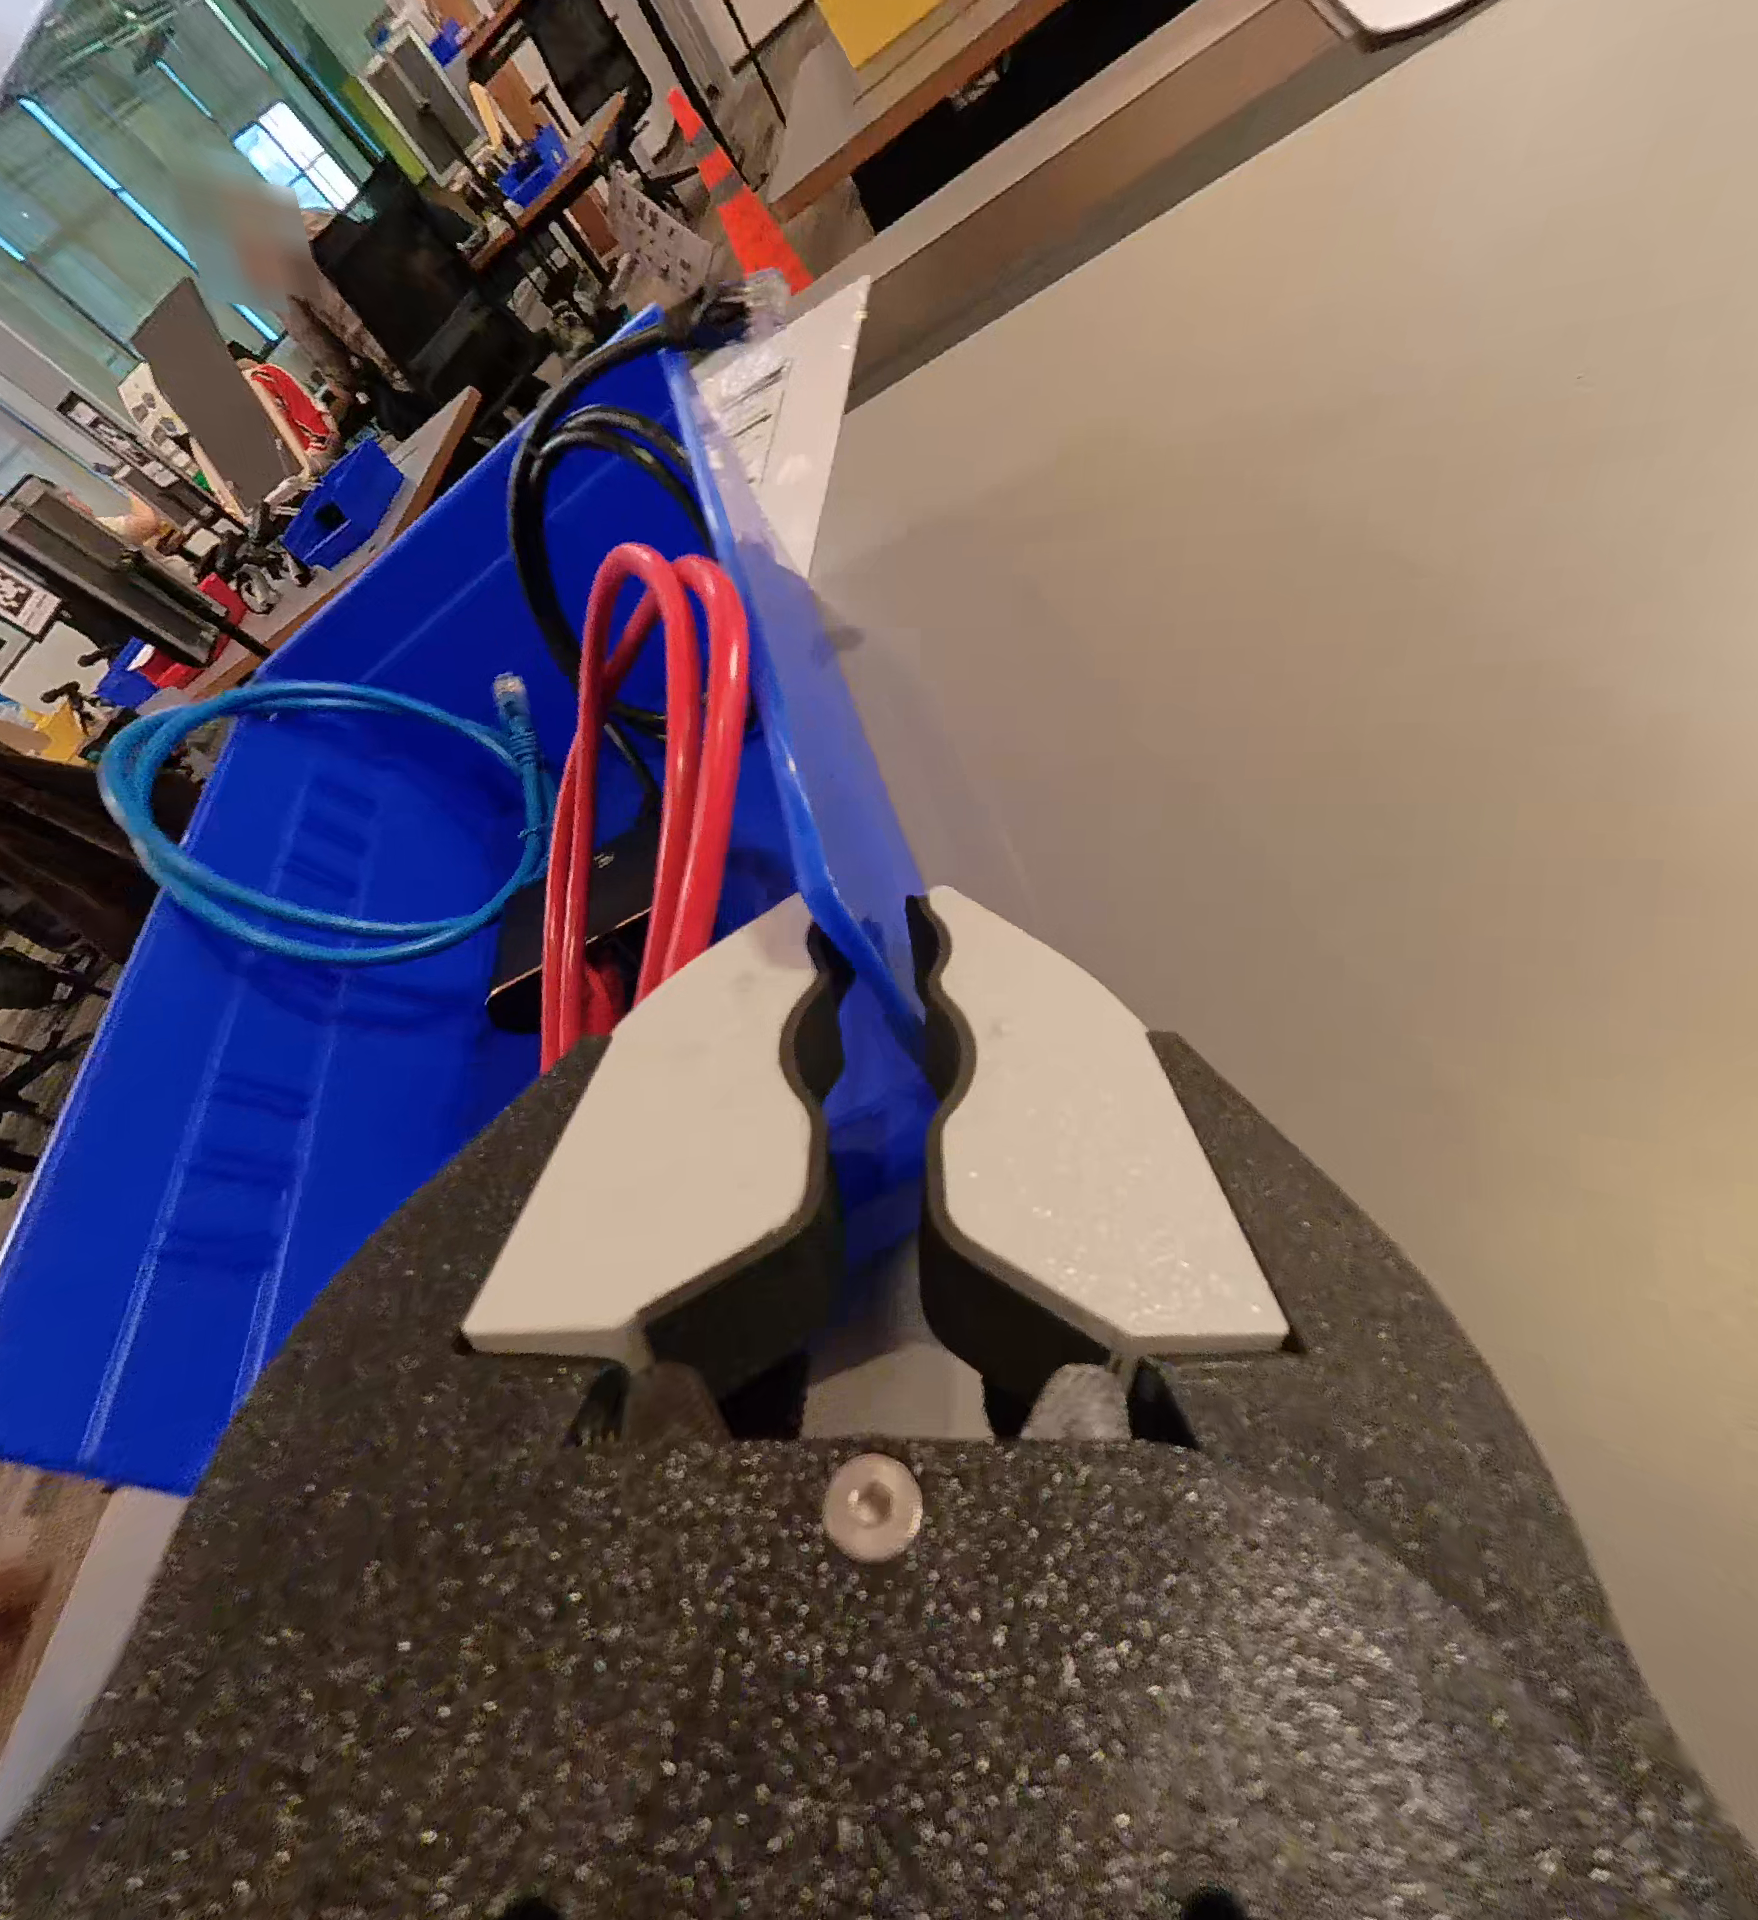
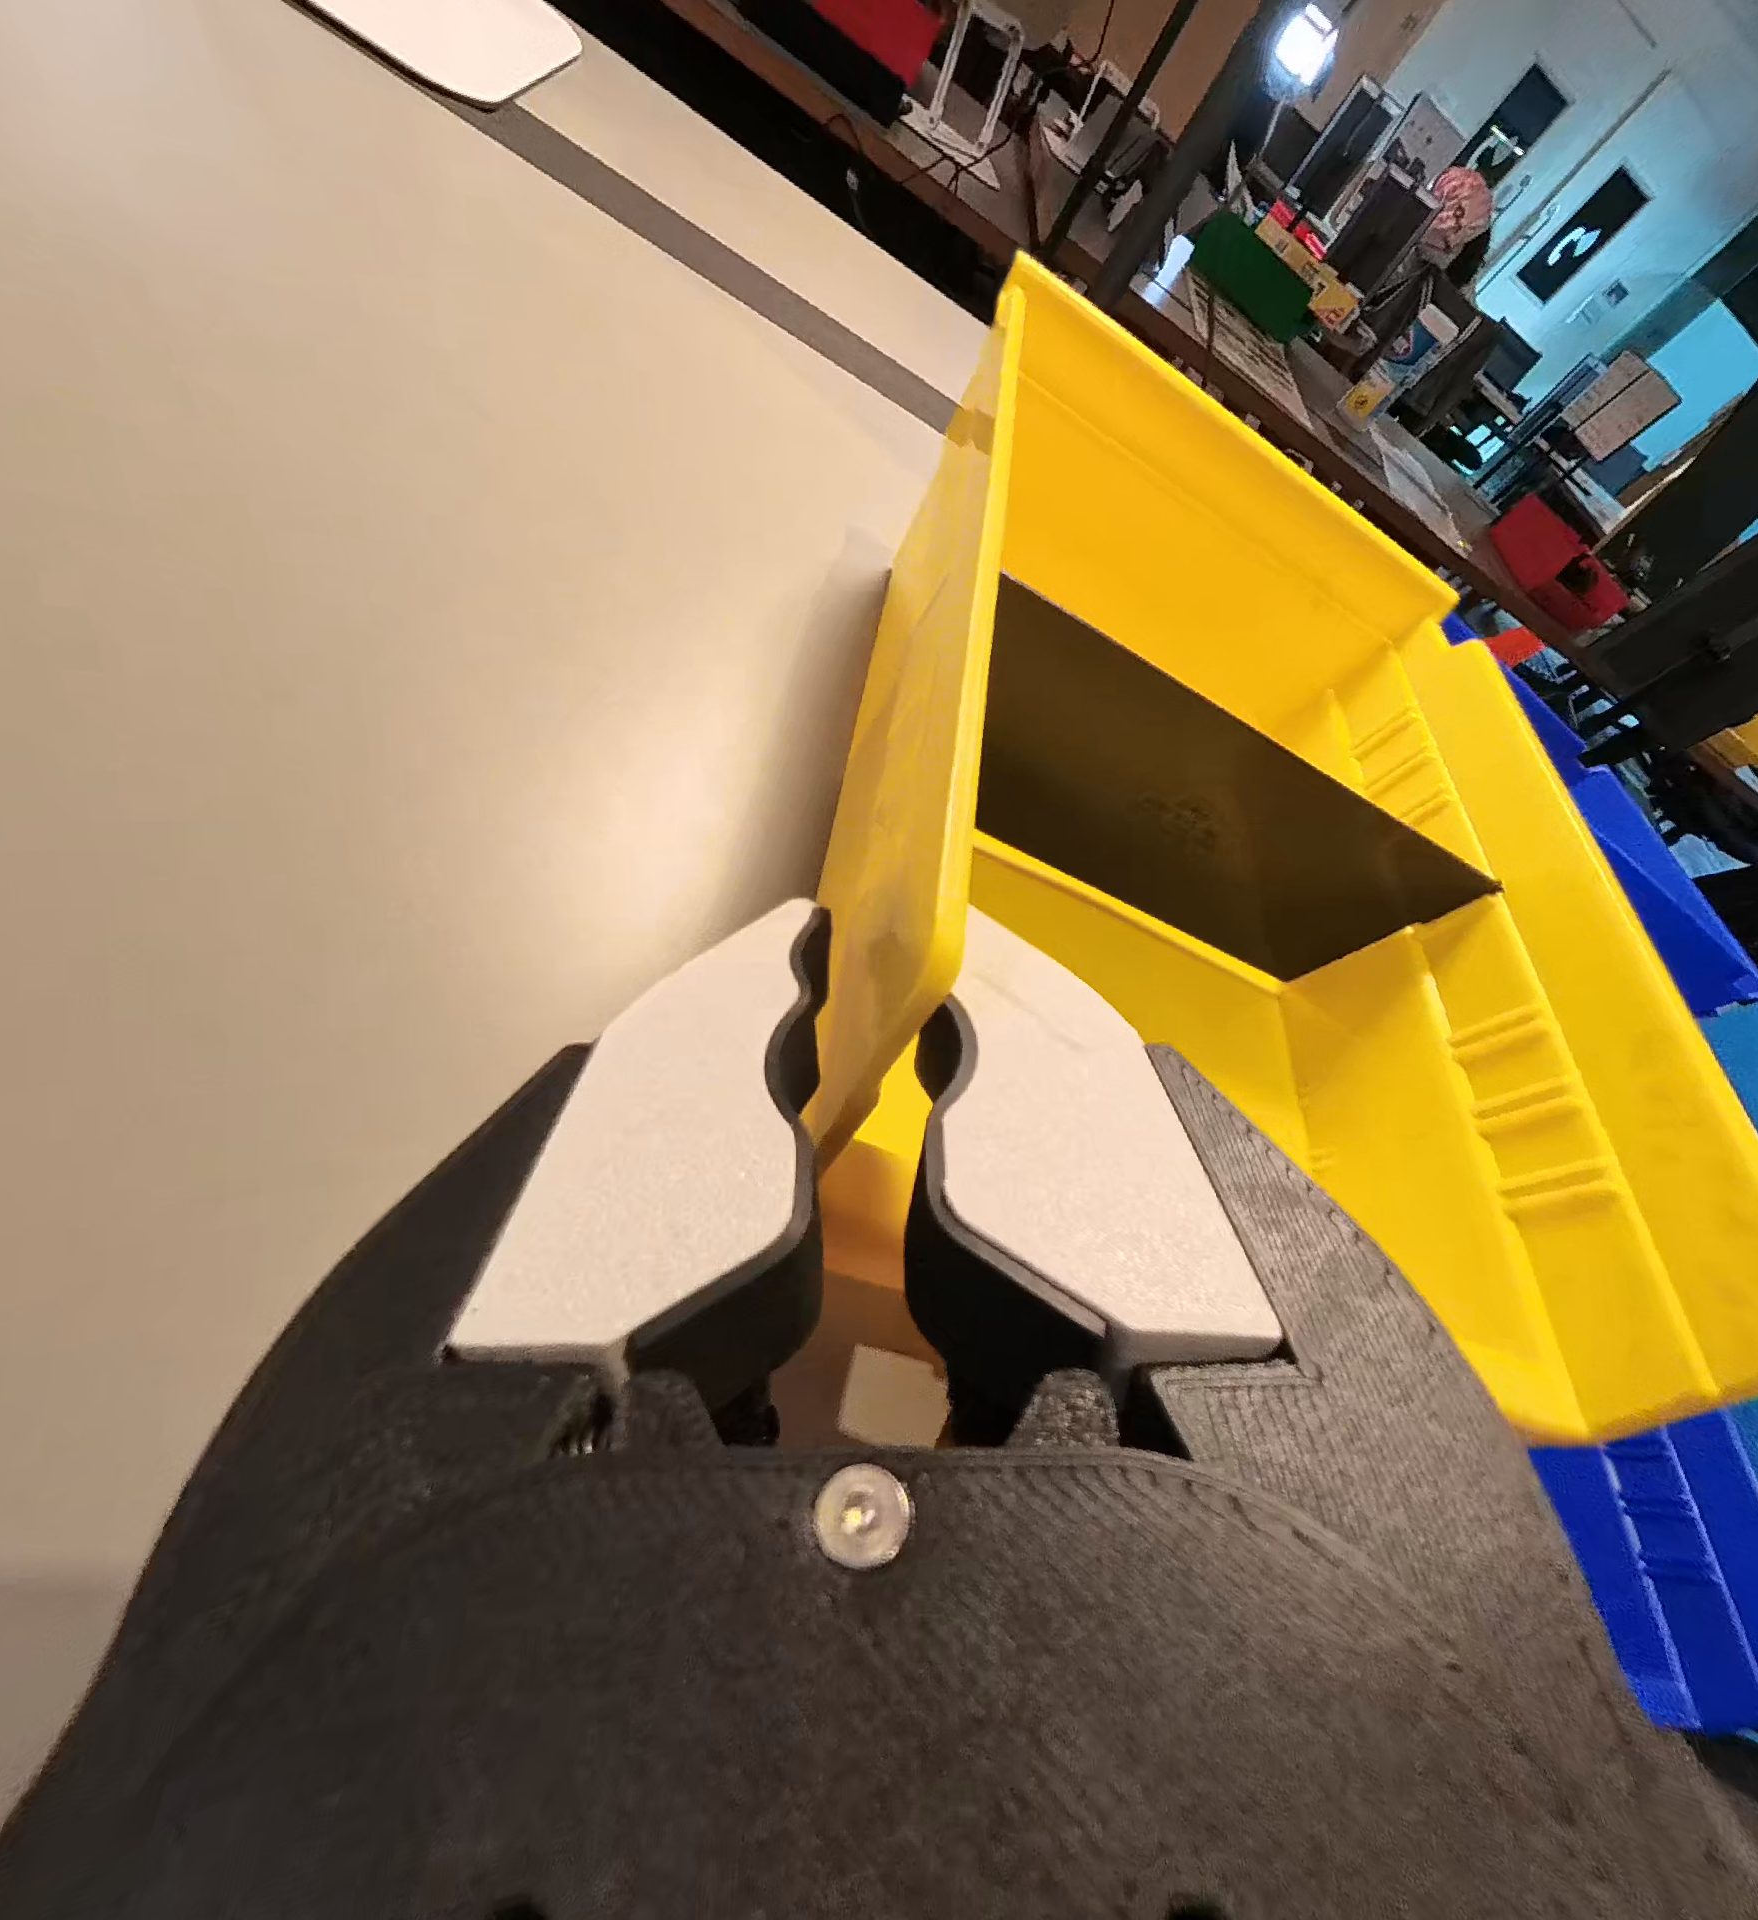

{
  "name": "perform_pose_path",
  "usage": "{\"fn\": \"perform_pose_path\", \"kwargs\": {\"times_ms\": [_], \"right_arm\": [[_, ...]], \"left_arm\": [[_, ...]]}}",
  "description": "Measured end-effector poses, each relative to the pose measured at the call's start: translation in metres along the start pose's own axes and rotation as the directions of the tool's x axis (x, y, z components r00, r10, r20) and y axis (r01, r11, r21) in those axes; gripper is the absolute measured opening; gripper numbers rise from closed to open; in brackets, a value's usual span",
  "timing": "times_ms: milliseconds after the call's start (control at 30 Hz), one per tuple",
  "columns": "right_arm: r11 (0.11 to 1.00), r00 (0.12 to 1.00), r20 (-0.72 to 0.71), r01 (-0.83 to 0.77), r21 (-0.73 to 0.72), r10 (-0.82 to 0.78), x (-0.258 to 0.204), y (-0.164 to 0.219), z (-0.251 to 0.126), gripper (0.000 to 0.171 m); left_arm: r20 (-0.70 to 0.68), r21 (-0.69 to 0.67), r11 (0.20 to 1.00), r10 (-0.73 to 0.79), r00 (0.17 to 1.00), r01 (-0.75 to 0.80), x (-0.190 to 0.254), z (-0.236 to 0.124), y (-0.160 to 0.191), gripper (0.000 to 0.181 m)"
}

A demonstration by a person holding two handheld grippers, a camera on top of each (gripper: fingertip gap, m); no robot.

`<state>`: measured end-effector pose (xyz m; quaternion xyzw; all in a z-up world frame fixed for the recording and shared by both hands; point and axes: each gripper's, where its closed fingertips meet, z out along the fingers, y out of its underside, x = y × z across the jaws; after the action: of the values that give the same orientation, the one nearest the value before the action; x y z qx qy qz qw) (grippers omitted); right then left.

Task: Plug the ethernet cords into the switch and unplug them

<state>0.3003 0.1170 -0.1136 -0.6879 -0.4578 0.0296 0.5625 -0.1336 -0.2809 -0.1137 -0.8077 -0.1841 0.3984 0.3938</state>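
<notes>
My left gripper (image 1: 870, 1013) clamps the blue bin's (image 1: 335, 935) wall, red cord (image 1: 688, 748) at 11 o'clock; my right gripper (image 2: 880, 997) clamps the yellow bin's (image 2: 1218, 582) wall above the worktop (image 2: 335, 520).

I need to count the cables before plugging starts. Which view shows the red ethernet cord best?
The left wrist view. The red ethernet cord stands looped inside the blue bin, between the light blue cord and the black cord. The right wrist view shows none of it, only the yellow bin held by the right gripper.
</notes>
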Motion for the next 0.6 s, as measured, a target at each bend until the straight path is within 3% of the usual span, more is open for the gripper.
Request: {"fn": "perform_pose_path", "kwargs": {"times_ms": [200, 600], "right_arm": [[0.999, 1.000, 0.010, -0.016, 0.034, 0.016, 0.009, 0.003, 0.002, 0.010], [0.997, 1.000, 0.017, 0.024, 0.067, -0.025, 0.015, 0.004, 0.004, 0.009]], "left_arm": [[0.052, 0.090, 0.995, -0.057, 0.997, 0.053, -0.024, -0.006, 0.007, 0.007], [0.169, 0.279, 0.960, -0.044, 0.985, -0.005, -0.066, -0.025, -0.008, 0.012]]}}
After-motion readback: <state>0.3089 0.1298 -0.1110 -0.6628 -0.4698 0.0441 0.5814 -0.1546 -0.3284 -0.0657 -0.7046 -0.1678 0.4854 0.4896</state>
